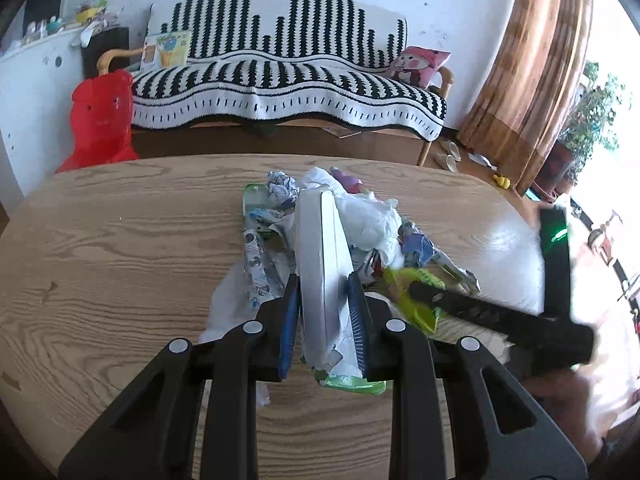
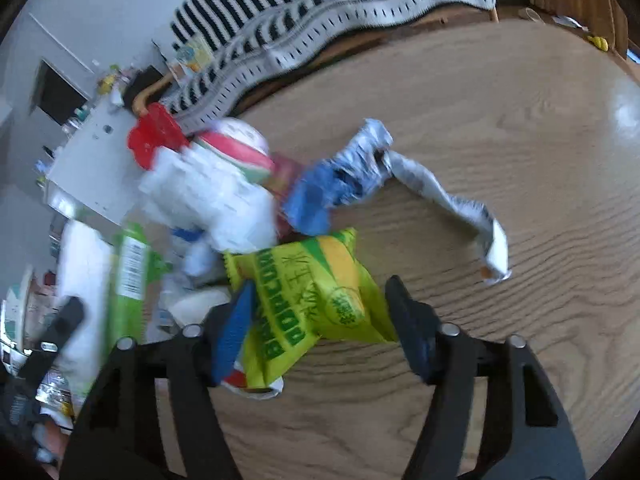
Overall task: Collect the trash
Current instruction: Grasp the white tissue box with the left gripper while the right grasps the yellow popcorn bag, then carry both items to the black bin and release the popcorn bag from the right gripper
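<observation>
Resting on wood-grain table [image 1: 120, 240], trash; left tool [image 1: 324, 304] clenching white carton [image 1: 320, 248]; right tool [image 2: 320, 312] apparently unclenched.

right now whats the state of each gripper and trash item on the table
left gripper: jaws shut on the flat white box
flat white box: clamped, tilted up off the pile
right gripper: jaws open, around the yellow-green popcorn bag
yellow-green popcorn bag: between the jaws, crumpled, not yet pinched
crumpled blue and white wrapper: lying loose on the wooden table
white tissue wad: crumpled in the pile
</observation>
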A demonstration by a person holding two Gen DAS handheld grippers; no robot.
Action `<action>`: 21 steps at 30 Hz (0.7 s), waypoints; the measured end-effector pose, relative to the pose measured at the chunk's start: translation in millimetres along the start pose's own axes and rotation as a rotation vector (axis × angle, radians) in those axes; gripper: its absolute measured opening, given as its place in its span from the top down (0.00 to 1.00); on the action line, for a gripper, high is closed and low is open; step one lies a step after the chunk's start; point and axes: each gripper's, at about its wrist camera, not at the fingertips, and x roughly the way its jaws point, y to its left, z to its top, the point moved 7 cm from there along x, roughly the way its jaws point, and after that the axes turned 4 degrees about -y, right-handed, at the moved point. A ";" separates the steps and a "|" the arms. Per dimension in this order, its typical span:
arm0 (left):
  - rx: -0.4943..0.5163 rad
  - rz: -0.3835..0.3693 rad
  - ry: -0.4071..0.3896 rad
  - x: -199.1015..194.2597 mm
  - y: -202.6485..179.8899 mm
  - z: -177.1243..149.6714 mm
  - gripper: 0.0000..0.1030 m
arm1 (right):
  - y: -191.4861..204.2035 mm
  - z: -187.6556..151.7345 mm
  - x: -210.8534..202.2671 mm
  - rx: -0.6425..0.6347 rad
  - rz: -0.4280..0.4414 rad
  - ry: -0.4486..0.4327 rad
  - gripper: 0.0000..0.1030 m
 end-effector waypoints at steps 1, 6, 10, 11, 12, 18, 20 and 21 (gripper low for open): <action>0.002 -0.004 -0.002 -1.5 -0.6 -0.8 0.77 | 4.5 3.7 -15.1 -0.010 0.015 -0.028 0.49; -0.001 -0.023 -0.011 -1.9 -13.6 0.1 0.77 | 9.5 7.8 -74.1 -0.066 0.031 -0.113 0.50; 0.018 -0.095 -0.004 -0.4 -56.7 -2.9 0.77 | -30.8 5.6 -138.8 -0.049 -0.045 -0.193 0.50; 0.041 -0.119 -0.004 -0.7 -76.3 -5.7 0.77 | -48.4 3.4 -158.3 -0.036 -0.076 -0.218 0.50; 0.059 -0.142 -0.003 -0.9 -92.0 -8.2 0.77 | -69.6 -0.5 -180.4 -0.018 -0.111 -0.246 0.50; 0.197 -0.303 0.009 -6.2 -212.7 -40.4 0.77 | -192.8 -29.6 -294.7 0.098 -0.333 -0.382 0.50; 0.240 -0.358 0.018 -8.2 -251.9 -56.2 0.77 | -242.1 -47.2 -332.0 0.159 -0.421 -0.414 0.50; 0.268 -0.394 0.026 -9.1 -279.0 -66.0 0.77 | -263.3 -55.3 -345.8 0.191 -0.452 -0.424 0.50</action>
